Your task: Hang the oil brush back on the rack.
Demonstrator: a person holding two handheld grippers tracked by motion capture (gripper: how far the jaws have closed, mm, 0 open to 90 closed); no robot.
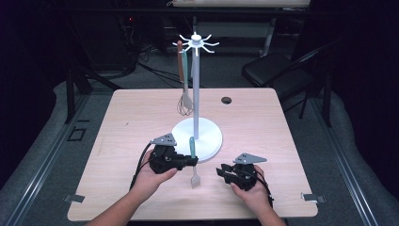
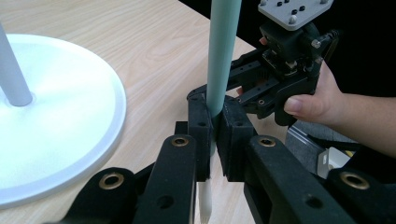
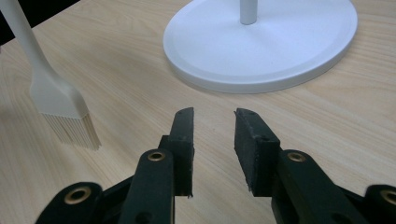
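Two tongs low over the counter [image 1: 122, 127], near the white stand [image 1: 196, 134].

Left tongs [image 1: 192, 161] clenched on the green handle of a pastry brush [image 1: 193, 175] (held upright, bristles down on the wood, just beside the stand's base). Right tongs [image 1: 221, 172] released, jaws apart, near the brush. Whisk [image 1: 185, 101] hanging from a stand hook.

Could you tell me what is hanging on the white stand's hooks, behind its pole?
On the stand, a whisk with a brown handle hangs from a hook, beside a pale green handle. The pole covers that second utensil's lower end, so its type is unclear.
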